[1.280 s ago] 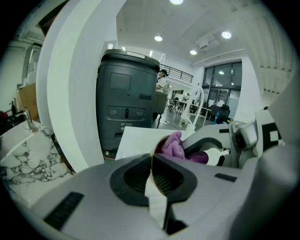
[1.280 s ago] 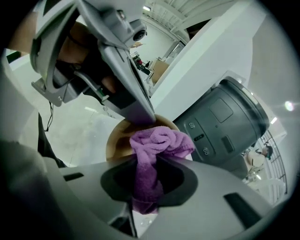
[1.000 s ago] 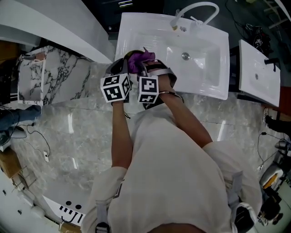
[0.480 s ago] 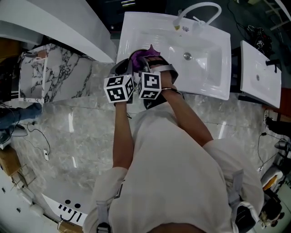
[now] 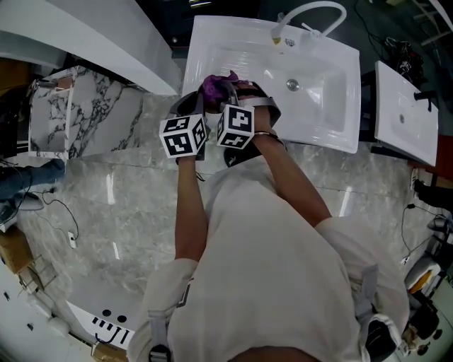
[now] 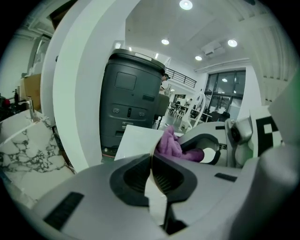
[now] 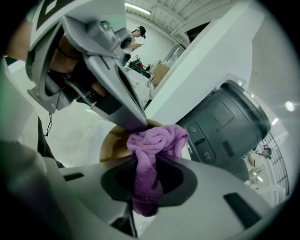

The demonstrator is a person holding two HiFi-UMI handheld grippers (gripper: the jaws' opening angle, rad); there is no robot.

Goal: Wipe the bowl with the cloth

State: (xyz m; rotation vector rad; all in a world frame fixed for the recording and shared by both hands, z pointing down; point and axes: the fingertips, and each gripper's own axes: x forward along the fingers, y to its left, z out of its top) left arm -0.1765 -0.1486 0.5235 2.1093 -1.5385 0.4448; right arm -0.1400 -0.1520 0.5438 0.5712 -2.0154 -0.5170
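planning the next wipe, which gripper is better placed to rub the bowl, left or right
Right. The right gripper has its jaws shut on the purple cloth, bunched right at the bowl. The left gripper pinches the bowl's rim, so it probably should just steady it.

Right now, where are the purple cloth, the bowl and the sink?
purple cloth (image 7: 152, 139), right gripper view, bunched top.
bowl (image 7: 111, 144), right gripper view, tan inner wall.
sink (image 5: 325, 106), head view, bare white basin floor.

I look down on 2 white sinks (image 5: 322, 106), the nearer with a curved tap (image 5: 311, 10), above a glossy marble floor (image 5: 120, 212); recessed ceiling lights (image 6: 185, 4) shine over a dark grey machine (image 6: 129, 103).
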